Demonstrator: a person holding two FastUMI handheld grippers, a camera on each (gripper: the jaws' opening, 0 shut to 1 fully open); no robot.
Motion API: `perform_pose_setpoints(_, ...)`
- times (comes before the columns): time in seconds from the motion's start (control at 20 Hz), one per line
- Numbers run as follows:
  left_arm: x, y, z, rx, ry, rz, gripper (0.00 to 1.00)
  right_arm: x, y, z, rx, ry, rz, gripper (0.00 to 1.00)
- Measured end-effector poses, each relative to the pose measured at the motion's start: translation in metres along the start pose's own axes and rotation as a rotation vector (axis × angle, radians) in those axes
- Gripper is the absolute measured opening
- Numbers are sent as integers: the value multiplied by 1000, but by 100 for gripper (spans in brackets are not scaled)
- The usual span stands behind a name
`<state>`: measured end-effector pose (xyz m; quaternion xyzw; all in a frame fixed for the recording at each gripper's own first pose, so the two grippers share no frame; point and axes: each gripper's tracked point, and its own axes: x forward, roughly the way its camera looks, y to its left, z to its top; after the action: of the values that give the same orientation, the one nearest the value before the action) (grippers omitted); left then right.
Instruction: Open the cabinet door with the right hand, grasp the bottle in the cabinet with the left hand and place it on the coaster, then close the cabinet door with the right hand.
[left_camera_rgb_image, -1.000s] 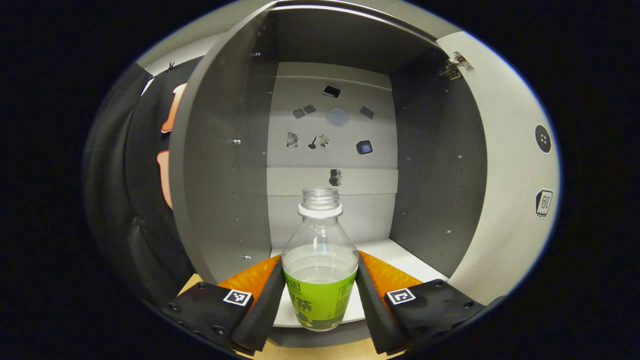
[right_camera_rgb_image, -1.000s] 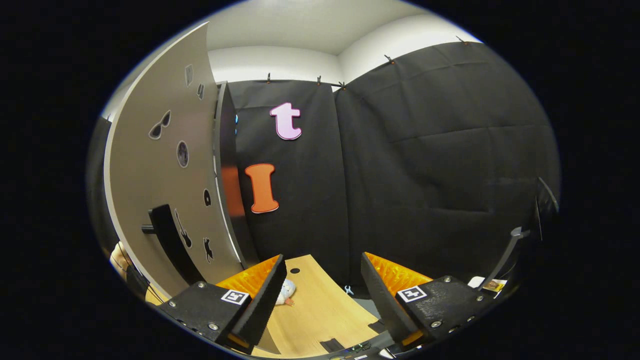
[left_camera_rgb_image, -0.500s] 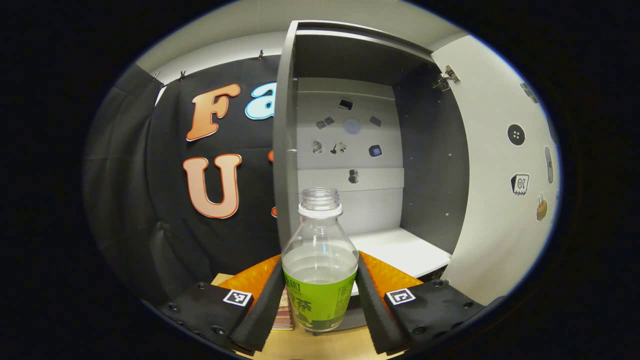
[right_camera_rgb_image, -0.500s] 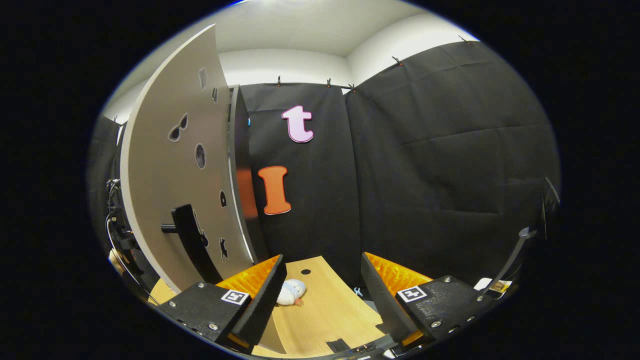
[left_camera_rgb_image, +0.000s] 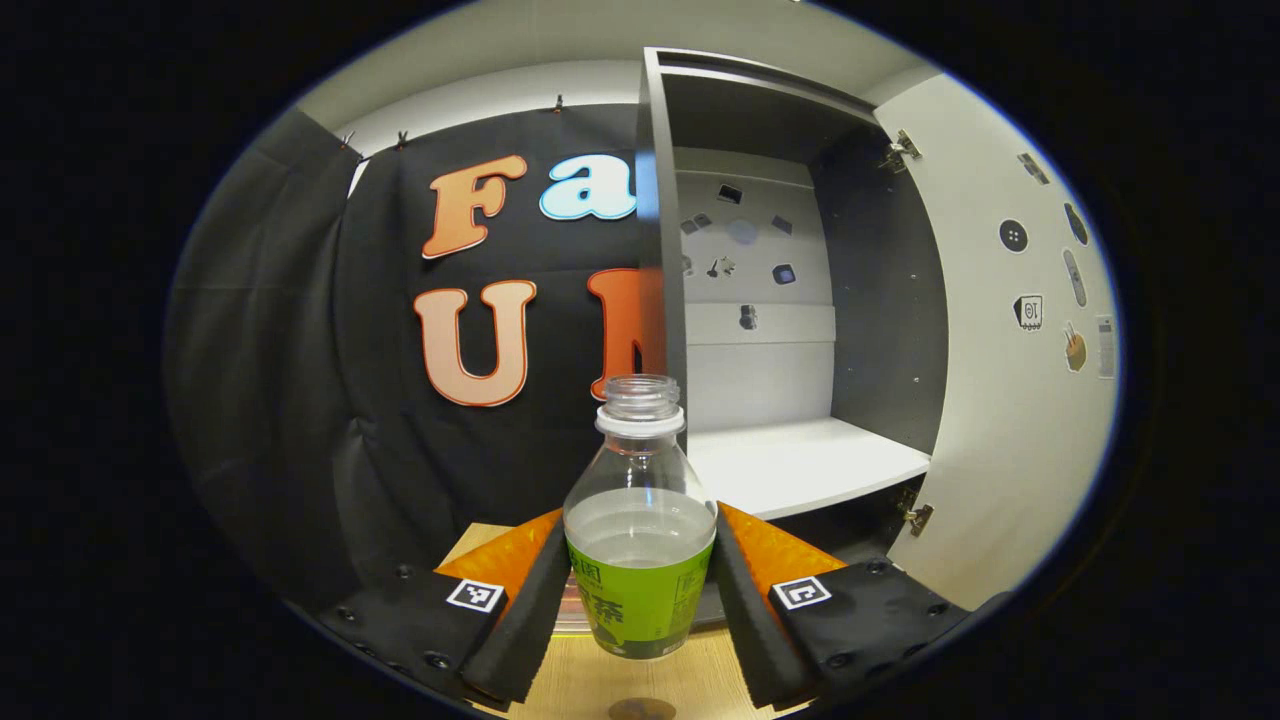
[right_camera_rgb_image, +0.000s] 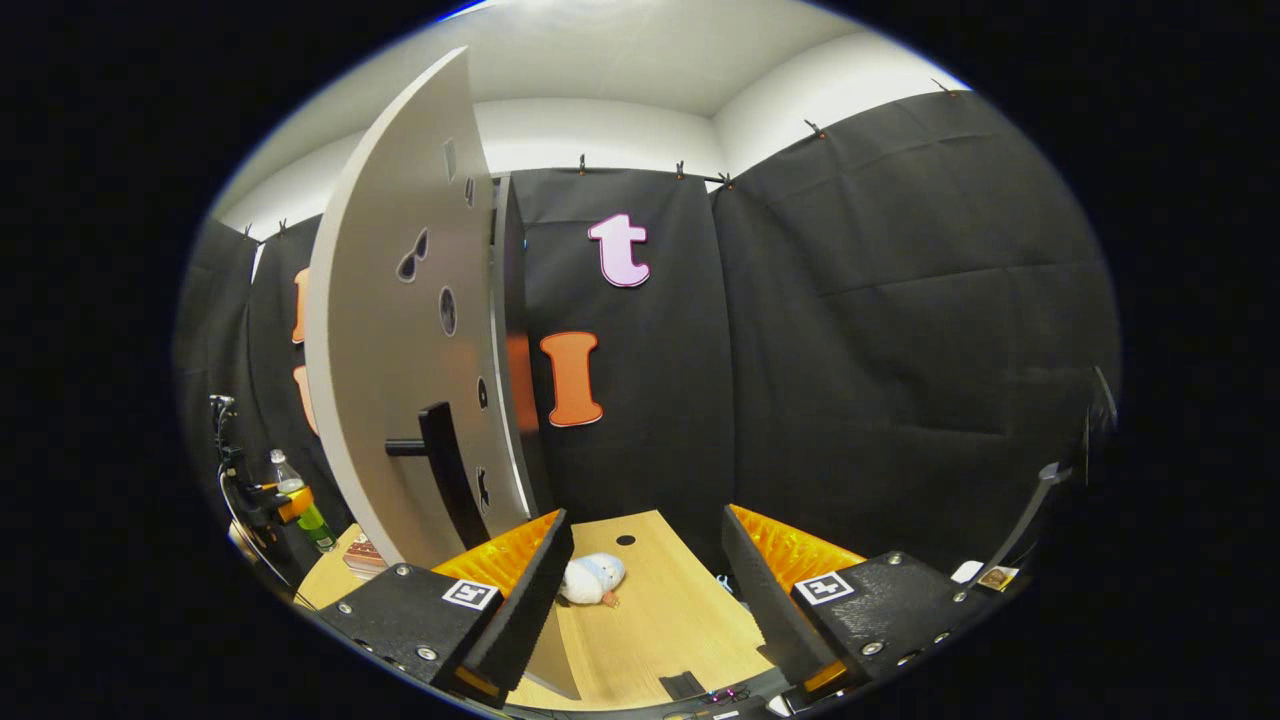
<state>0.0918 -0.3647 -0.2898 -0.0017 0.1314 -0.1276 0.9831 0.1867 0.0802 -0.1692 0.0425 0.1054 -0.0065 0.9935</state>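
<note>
Bottle (left_camera_rgb_image: 640, 560) upright, clamped between left tongs (left_camera_rgb_image: 638, 590) | right tongs (right_camera_rgb_image: 645, 590) apart, holding nothing

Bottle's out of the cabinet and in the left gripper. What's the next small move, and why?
Probably lower the left gripper toward the round coaster on the table just below. The fingers are clamped on the bottle, which hangs clear of the cabinet, and the door stands open.

Black cloth (right_camera_rgb_image: 880, 330) walled the booth, clipped along its top edge under a white wall (right_camera_rgb_image: 600, 125) and a pale ceiling (right_camera_rgb_image: 600, 50). At six o'clock lay a light wooden worktop (right_camera_rgb_image: 660, 620).
</note>
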Motion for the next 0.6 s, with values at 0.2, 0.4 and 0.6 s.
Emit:
perform_pose_setpoints(0.2,-5,15,-34,-23,16,10,83,1,1,0,8,3,-8,97)
perform_pose_setpoints(0.4,-5,19,-93,-40,44,-18,83,0,-2,-1,-5,9,-21,97)
perform_pose_setpoints(0.6,-6,21,-150,-64,94,-26,83,-3,-2,-4,-8,32,-32,97)
